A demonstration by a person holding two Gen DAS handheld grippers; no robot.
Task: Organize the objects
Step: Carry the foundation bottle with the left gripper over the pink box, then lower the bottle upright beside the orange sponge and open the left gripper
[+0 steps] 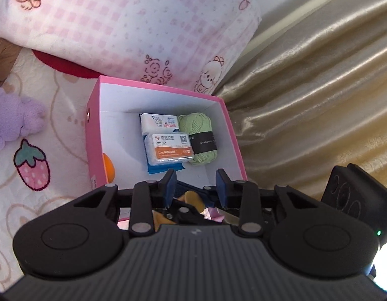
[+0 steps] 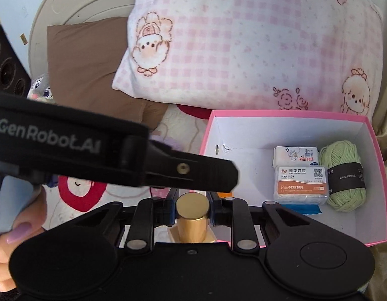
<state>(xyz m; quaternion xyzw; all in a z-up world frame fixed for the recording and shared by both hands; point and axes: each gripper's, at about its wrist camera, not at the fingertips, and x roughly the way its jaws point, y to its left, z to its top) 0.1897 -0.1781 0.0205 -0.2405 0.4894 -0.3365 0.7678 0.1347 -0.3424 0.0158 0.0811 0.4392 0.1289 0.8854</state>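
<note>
Now my right tool (image 2: pixel 192 209) clenches a gold cap (image 2: pixel 192 207) by the pink box (image 2: pixel 288 113), where yarn (image 2: pixel 344 173) and packets (image 2: pixel 301 185) lie; my left tool (image 1: pixel 196 181) hangs unclenched above that box, gripping nothing.

Pink box (image 1: pixel 93 135) on patterned bedspread (image 1: pixel 55 188)

We are in a home bedroom, on a bed. A big pillow (image 2: pixel 243 40) in pink-and-white check with cartoon figures leans at the head, a brown cushion (image 2: pixel 85 70) beside it. Under them lies a cream bedspread (image 1: pixel 55 115) with a strawberry motif, and 1 purple plush toy (image 1: pixel 13 120) rests on it. A shiny gold curtain (image 1: pixel 318 87) hangs along 1 side. A pink storage box (image 1: pixel 93 130) sits on the bedspread.
</note>
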